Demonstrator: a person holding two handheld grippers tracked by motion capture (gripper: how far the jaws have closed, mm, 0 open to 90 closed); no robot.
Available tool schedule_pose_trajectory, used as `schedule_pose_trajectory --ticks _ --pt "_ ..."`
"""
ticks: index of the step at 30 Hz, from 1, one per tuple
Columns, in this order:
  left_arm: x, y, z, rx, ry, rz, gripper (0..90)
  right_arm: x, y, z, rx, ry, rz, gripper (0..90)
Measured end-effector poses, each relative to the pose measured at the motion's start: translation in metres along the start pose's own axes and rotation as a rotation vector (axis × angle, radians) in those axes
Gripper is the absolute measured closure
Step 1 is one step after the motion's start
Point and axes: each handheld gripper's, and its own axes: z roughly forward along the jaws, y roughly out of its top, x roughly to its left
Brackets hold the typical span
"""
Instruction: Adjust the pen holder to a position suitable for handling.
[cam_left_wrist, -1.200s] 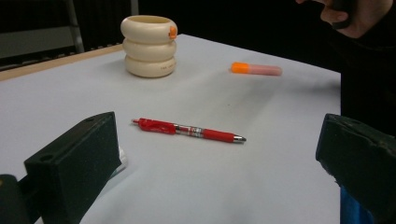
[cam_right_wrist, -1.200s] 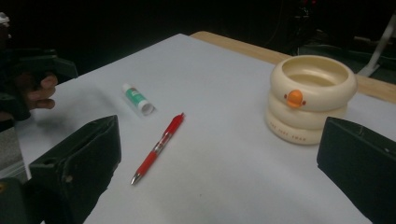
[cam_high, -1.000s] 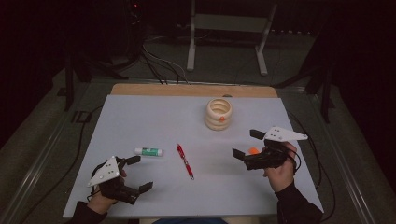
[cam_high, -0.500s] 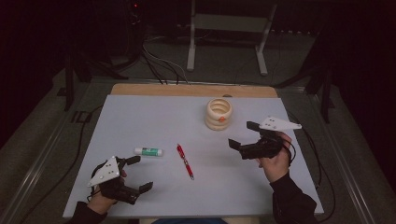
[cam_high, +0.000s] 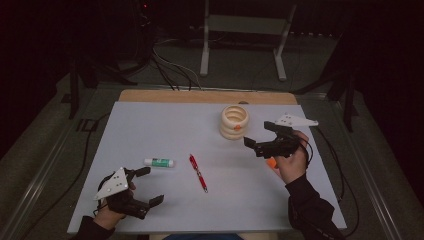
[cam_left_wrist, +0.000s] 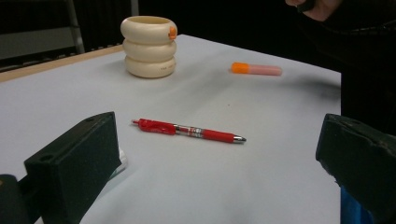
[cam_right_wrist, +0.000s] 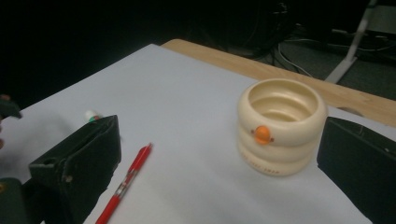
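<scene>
The right tongs hang wide and empty just beside the cream ringed holder on the tabletop — lined up to approach it; left tongs rest wide, idle.

Cream ringed holder between wide-apart black jaws, red pen lower left.

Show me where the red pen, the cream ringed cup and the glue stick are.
red pen (cam_left_wrist: 187, 131): left gripper view, middle of barrel.
cream ringed cup (cam_right_wrist: 280, 135): right gripper view, front wall.
glue stick (cam_high: 159, 162): high view, mid-body.
</scene>
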Motion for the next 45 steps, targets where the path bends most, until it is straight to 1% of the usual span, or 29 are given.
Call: schedule_pose_trajectory --ticks 8,9,10,15,16,17,19,21,22,23,24,26,28,29,31,33,36,37,41,43,45 --pt "0.0 0.0 0.0 -0.006 0.001 -0.002 0.2 -0.01 0.01 0.012 0.017 -0.02 0.022 0.0" --pt "0.0 0.0 0.0 -0.005 0.001 -0.005 0.1 -0.012 0.011 0.014 0.019 -0.021 0.026 0.0" --pt "0.0 0.0 0.0 -0.003 0.002 -0.004 0.2 -0.013 0.012 0.016 0.026 -0.008 0.032 0.0" --pt "0.001 0.0 -0.001 -0.006 0.0 -0.005 0.1 -0.018 0.016 0.025 0.013 -0.027 0.025 0.0" --pt "0.001 0.0 -0.001 -0.006 0.0 -0.004 0.1 -0.02 0.017 0.027 0.016 -0.019 0.028 0.0" --pt "0.001 0.0 -0.001 -0.006 -0.001 -0.004 0.1 -0.021 0.018 0.028 0.011 -0.016 0.042 0.0" --pt "0.001 0.0 -0.001 -0.011 -0.005 -0.007 0.2 -0.024 0.02 0.032 0.012 -0.019 0.045 0.0" --pt "0.001 0.0 -0.001 -0.009 -0.003 -0.008 0.2 -0.026 0.021 0.035 0.007 -0.038 0.054 0.0" --pt "0.001 0.0 -0.001 -0.01 -0.003 -0.007 0.1 -0.028 0.021 0.038 0.001 -0.03 0.067 0.0" --pt "0.001 0.0 -0.001 -0.011 -0.004 -0.006 0.2 -0.029 0.021 0.039 -0.016 -0.042 0.081 0.0" --pt "0.001 0.001 -0.001 -0.013 -0.003 -0.005 0.1 -0.03 0.022 0.042 -0.019 -0.07 0.098 0.0" --pt "0.001 0.0 -0.002 -0.013 -0.002 -0.008 0.2 -0.034 0.024 0.046 -0.008 -0.083 0.125 0.0" --pt "0.001 0.0 -0.002 -0.011 -0.002 -0.007 0.1 -0.037 0.026 0.051 0.005 -0.111 0.15 0.0" --pt "0.001 0.0 -0.002 -0.013 -0.003 -0.008 0.1 -0.039 0.027 0.053 0.013 -0.112 0.157 0.0" --pt "0.002 0.0 -0.002 -0.016 -0.003 -0.011 0.1 -0.042 0.028 0.056 0.016 -0.131 0.162 0.0" --pt "0.001 0.0 -0.002 -0.013 -0.001 -0.009 0.2 -0.045 0.029 0.06 0.025 -0.129 0.181 0.0" --pt "0.001 0.0 -0.001 -0.013 -0.002 -0.007 0.1 -0.048 0.03 0.063 0.035 -0.136 0.185 0.0" --pt "0.001 0.0 -0.001 -0.011 -0.002 -0.007 0.2 -0.049 0.031 0.067 0.039 -0.147 0.187 0.0" --pt "0.001 0.0 -0.001 -0.009 -0.002 -0.005 0.1 -0.053 0.031 0.076 0.076 -0.153 0.192 0.0" --pt "0.001 0.0 -0.001 -0.008 0.0 -0.006 0.1 -0.055 0.031 0.081 0.092 -0.156 0.202 0.0" --pt "0.001 0.0 -0.001 -0.007 -0.001 -0.003 0.1 -0.056 0.029 0.085 0.103 -0.169 0.211 1.0"
